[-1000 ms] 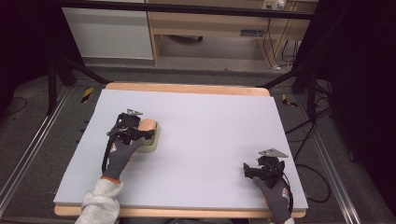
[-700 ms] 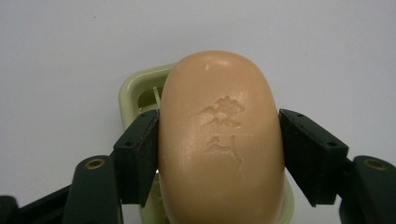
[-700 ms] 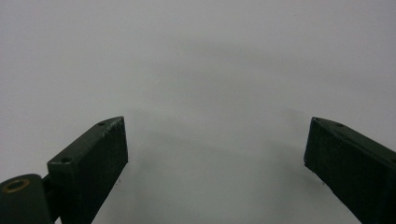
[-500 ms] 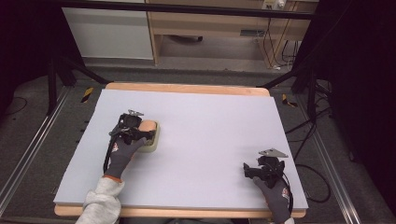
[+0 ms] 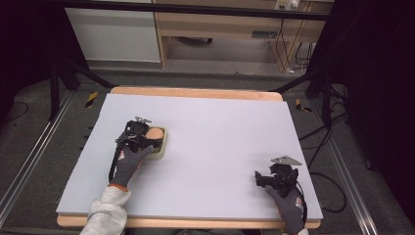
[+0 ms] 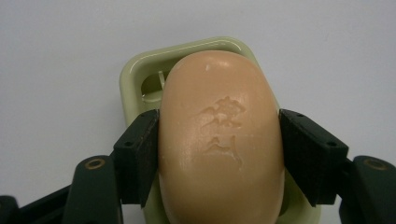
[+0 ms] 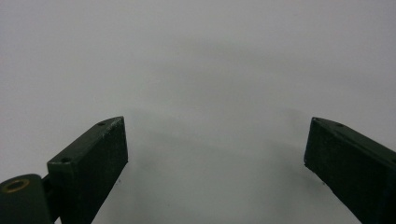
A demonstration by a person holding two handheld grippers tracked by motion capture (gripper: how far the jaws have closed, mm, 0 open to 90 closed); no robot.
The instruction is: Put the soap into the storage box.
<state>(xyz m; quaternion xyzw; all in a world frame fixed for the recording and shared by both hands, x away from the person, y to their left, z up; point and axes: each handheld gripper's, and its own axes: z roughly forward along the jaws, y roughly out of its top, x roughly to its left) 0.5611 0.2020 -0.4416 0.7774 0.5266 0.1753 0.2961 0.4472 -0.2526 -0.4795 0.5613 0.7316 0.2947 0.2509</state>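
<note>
A peach-coloured bar of soap with stamped characters lies in a pale green soap dish. My left gripper is shut on the soap, one black jaw pressed against each long side. In the high view the left gripper sits over the soap and the dish at the left middle of the table. My right gripper rests near the front right of the table. Its jaws stand wide apart in the right gripper view with nothing between them.
The pale grey table top has a wooden edge at the back. Black stands and cables lie on the floor to the right, a rail to the left. A wooden cabinet stands behind.
The left hand and gripper have shifted slightly over the soap and dish. The right gripper has stayed in place.
</note>
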